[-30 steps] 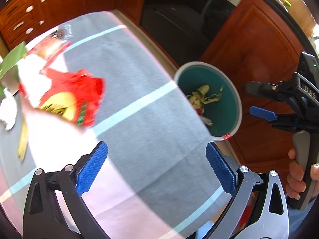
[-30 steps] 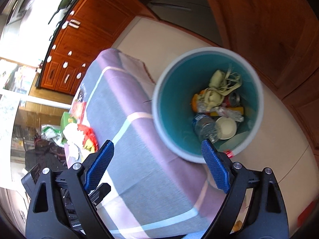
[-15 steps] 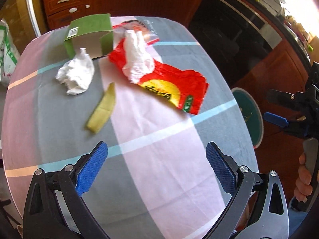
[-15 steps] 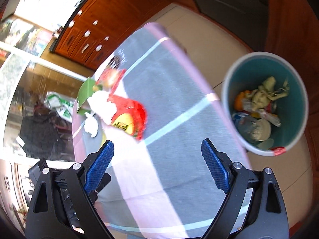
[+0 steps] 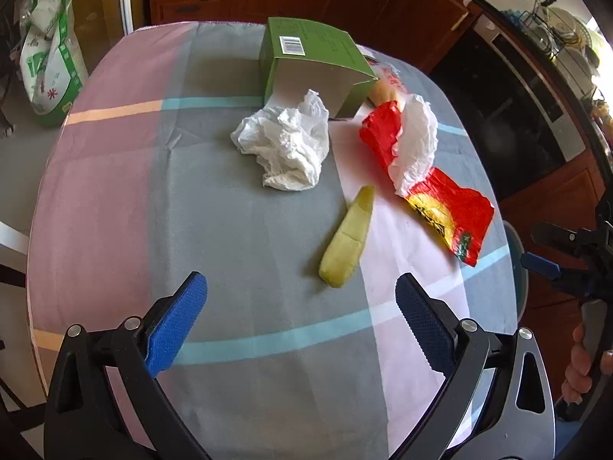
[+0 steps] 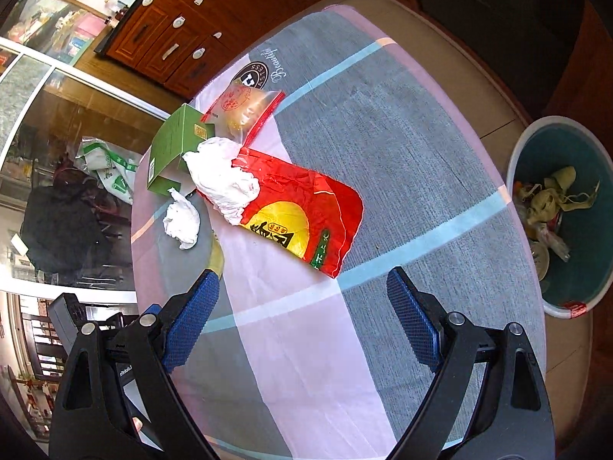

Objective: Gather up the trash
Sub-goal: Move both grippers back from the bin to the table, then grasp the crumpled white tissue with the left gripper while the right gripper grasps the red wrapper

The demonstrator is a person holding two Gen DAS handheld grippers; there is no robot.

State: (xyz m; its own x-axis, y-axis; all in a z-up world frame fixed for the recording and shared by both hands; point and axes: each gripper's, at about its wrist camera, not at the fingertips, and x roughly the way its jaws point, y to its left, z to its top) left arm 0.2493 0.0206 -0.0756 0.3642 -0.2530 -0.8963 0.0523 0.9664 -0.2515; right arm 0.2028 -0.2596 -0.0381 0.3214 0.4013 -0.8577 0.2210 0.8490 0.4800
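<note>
On the checked tablecloth (image 5: pixel 230 230) lie a crumpled white tissue (image 5: pixel 285 145), a yellow-green peel (image 5: pixel 346 243), a red snack bag (image 5: pixel 448 207) with a white tissue (image 5: pixel 415 142) on it, a green box (image 5: pixel 310 63) and a clear red-edged bag (image 6: pixel 243 105). The red bag (image 6: pixel 306 222), the box (image 6: pixel 172 153) and the tissue (image 6: pixel 182 222) also show in the right wrist view. My left gripper (image 5: pixel 299 326) is open and empty, short of the peel. My right gripper (image 6: pixel 302 322) is open and empty above the table, near the red bag. The teal bin (image 6: pixel 567 218) holds trash at the right.
The bin stands on the floor beside the table's right edge, its rim (image 5: pixel 515 253) just visible in the left wrist view. Wooden cabinets (image 6: pixel 180 38) and a dark oven (image 5: pixel 528 115) lie beyond the table. A green-and-white plastic bag (image 5: pixel 46 65) sits at the far left.
Both grippers swung away from the bin and back over the table. The trash pile now fills the left wrist view; the bin has slid to the right edge of the right wrist view.
</note>
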